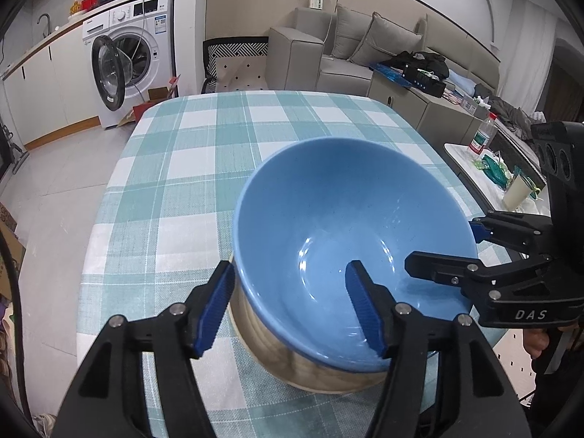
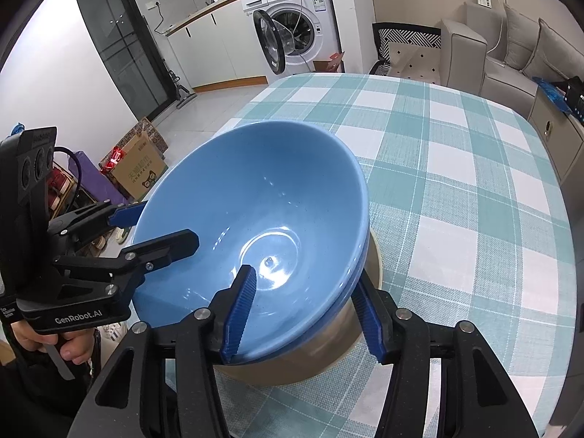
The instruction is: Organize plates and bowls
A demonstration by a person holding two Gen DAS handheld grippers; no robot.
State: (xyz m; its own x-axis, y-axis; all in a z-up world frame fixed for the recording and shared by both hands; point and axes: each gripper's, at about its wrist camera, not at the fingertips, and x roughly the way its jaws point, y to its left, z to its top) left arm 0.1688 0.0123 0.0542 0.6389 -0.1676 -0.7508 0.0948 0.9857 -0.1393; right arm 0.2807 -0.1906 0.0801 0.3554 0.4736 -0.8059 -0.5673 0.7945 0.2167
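Two grippers, both straddling the same rim.
Left gripper point(image 1: 292, 306): jaws standing apart, one finger outside the wall, one inside the blue bowl point(image 1: 339, 219); gaps showing between pads and rim, so not clamping.
Right gripper point(image 2: 304, 314): same picture on the opposite side, jaws apart, inner pad hanging inside the bowl, outer pad beside the wall, not pressing as far as can be told.
Each gripper also showing in the other's view, at the frame edge, fingers spanning the rim.
Counting bowls: two, stacked. One blue on top, tilting slightly; one beige bowl point(image 2: 328, 350) underneath, only its outer wall showing.
Plates: none showing.
Stack sitting on the table point(image 1: 175, 168) under a teal-and-white check cloth, toward the near edge.
One hand point(image 2: 43, 343) wrapping the left gripper's handle, partly hidden.
Further out: one washing machine point(image 1: 127, 51) with door hanging open, one grey sofa point(image 1: 346, 54), one bottle point(image 1: 483, 135) standing on a side table.
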